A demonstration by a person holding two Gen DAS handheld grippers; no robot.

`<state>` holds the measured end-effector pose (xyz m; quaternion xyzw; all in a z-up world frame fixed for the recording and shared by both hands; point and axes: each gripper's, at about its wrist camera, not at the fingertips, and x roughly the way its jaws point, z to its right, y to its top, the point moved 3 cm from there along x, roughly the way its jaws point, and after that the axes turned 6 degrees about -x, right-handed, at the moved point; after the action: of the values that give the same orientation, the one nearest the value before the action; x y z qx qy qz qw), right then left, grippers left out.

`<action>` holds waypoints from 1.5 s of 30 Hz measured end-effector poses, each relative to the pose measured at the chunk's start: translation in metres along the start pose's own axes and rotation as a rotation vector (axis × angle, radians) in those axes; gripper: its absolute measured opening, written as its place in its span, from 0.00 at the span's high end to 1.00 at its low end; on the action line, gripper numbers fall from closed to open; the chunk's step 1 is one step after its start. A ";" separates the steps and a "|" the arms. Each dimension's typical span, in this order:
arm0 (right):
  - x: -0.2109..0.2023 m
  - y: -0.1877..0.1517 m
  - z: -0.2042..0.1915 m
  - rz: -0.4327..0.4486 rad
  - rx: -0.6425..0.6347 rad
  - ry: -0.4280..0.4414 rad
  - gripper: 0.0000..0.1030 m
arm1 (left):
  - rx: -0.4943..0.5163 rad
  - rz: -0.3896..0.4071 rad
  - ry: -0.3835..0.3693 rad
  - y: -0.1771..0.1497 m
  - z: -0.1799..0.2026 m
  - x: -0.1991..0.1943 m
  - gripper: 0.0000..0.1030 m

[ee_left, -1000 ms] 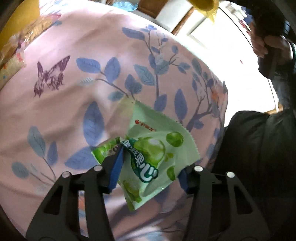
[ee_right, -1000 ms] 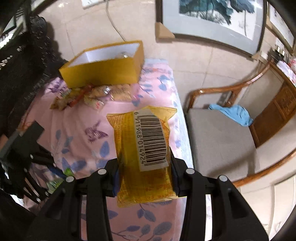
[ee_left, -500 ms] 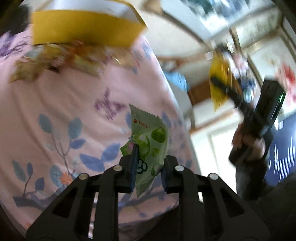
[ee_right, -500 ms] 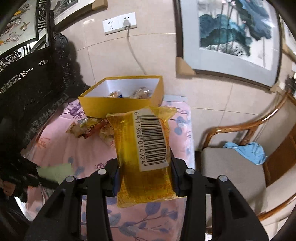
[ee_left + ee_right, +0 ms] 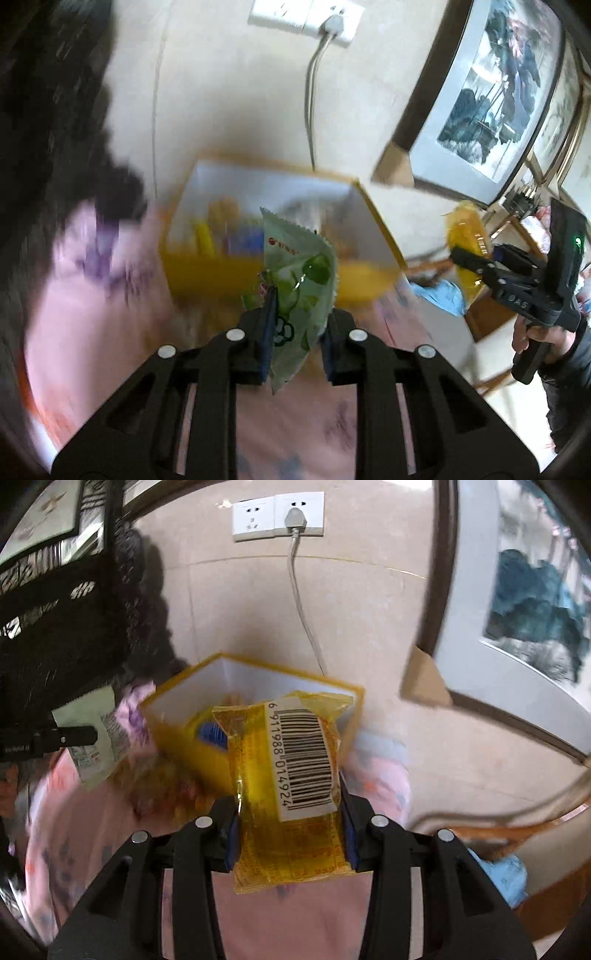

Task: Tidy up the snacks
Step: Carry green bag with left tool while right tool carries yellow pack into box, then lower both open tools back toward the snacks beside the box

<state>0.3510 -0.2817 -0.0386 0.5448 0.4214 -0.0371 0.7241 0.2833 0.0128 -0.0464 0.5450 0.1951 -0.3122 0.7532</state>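
Observation:
My left gripper point(image 5: 295, 325) is shut on a green snack packet point(image 5: 301, 280), held upright in the air in front of the yellow box point(image 5: 207, 273). The box has white inner walls and holds several snacks. My right gripper point(image 5: 290, 823) is shut on a yellow packet with a barcode label point(image 5: 291, 775), also just short of the yellow box point(image 5: 192, 753). In the left wrist view the right gripper point(image 5: 476, 266) with the yellow packet point(image 5: 467, 236) hangs at the right. In the right wrist view the left gripper's finger point(image 5: 62, 736) and the green packet point(image 5: 96, 738) show at the left.
The box stands on a pink flowered tablecloth point(image 5: 92, 314) against a tiled wall with a socket and cable point(image 5: 295, 520). Loose snacks point(image 5: 159, 790) lie blurred in front of the box. A framed picture point(image 5: 487, 92) leans at the right, beside a wooden chair with blue cloth point(image 5: 506, 875).
The left gripper closed on the green packet, lifted it off the cloth and swung toward the yellow box. The right gripper carried the yellow packet closer to the box.

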 end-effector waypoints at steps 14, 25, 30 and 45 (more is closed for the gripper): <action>0.092 0.064 0.007 0.065 -0.066 -0.057 0.01 | 0.008 0.112 0.144 0.075 -0.047 0.064 0.02; 0.072 -0.073 -0.089 -0.198 -0.105 0.182 0.01 | 0.044 -0.120 0.566 -0.059 -0.105 0.057 0.02; 0.101 -0.108 -0.130 -0.227 -0.204 0.216 0.01 | 0.113 -0.125 0.630 -0.078 -0.115 0.083 0.02; 0.152 -0.093 -0.155 -0.272 -0.082 0.184 0.64 | -0.164 -0.180 0.280 -0.098 -0.140 0.116 0.45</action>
<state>0.3125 -0.1307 -0.2160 0.4537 0.5570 -0.0674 0.6924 0.3074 0.0941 -0.2346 0.5002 0.3709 -0.2824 0.7297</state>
